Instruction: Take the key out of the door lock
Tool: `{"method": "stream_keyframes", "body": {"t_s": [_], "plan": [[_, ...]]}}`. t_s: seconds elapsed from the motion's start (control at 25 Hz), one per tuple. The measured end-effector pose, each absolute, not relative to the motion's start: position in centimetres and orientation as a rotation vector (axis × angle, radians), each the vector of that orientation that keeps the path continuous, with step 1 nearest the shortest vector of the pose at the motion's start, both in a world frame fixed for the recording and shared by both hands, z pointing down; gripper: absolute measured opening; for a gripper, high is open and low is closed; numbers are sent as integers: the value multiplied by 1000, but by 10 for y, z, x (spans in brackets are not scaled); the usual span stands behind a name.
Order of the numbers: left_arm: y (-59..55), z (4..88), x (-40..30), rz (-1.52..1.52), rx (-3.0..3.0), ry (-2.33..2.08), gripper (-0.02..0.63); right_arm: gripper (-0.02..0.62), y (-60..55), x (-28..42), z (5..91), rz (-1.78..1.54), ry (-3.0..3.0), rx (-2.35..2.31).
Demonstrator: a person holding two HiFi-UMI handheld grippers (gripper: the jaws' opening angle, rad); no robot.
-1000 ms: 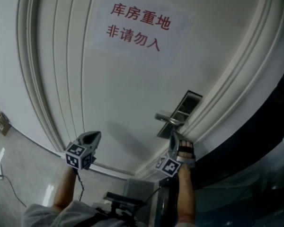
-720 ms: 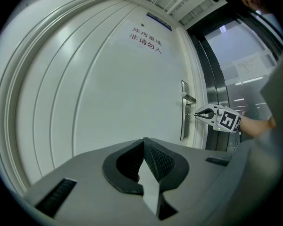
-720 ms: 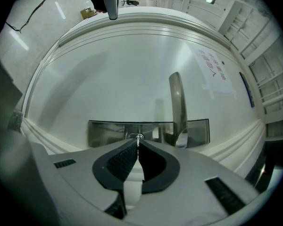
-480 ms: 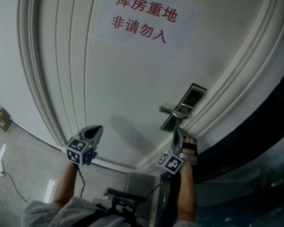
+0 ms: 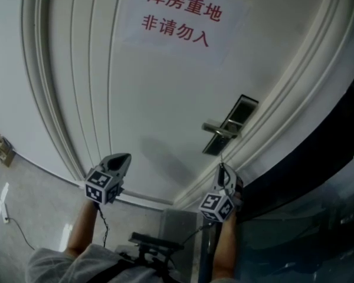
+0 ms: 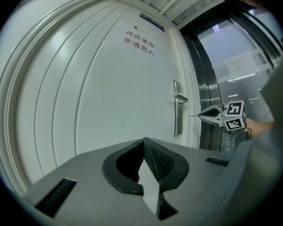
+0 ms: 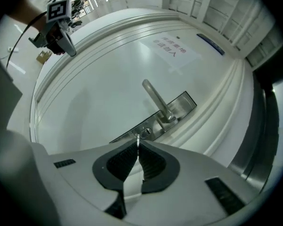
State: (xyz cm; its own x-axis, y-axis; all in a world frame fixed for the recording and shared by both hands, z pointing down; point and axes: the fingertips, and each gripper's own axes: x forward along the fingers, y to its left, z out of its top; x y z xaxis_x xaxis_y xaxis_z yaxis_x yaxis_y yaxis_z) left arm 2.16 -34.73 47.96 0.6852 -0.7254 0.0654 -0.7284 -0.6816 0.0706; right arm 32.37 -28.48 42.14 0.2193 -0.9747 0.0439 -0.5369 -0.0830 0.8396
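A white door (image 5: 153, 99) carries a steel lock plate (image 5: 231, 124) with a lever handle (image 5: 219, 128). My right gripper (image 5: 223, 168) hangs just below the plate, shut on a thin metal key (image 7: 137, 139) that sticks out past its fingertips. In the right gripper view the key tip stands a little short of the keyhole (image 7: 145, 132), apart from it, under the lever handle (image 7: 155, 100). The left gripper view shows the key (image 6: 194, 116) pointing at the door from the right gripper (image 6: 208, 116). My left gripper (image 5: 124, 158) is shut and empty, held off the door to the left.
A paper sign with red print (image 5: 178, 17) is stuck high on the door. Raised mouldings (image 5: 53, 99) curve down the door's left side. A dark metal and glass panel (image 5: 318, 175) borders the door frame on the right. A small box (image 5: 3, 152) lies on the floor.
My right gripper has drawn back from the lock plate with the key in it, and a gap has opened between them. The left gripper has stayed about where it was.
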Motion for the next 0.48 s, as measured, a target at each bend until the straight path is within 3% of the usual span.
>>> {"method": "stream_keyframes", "body": {"t_s": [0.48], "plan": [[-326,479,16,54,2862,-1161,5,21,-243,294,432,-321,-1767,2124]]}}
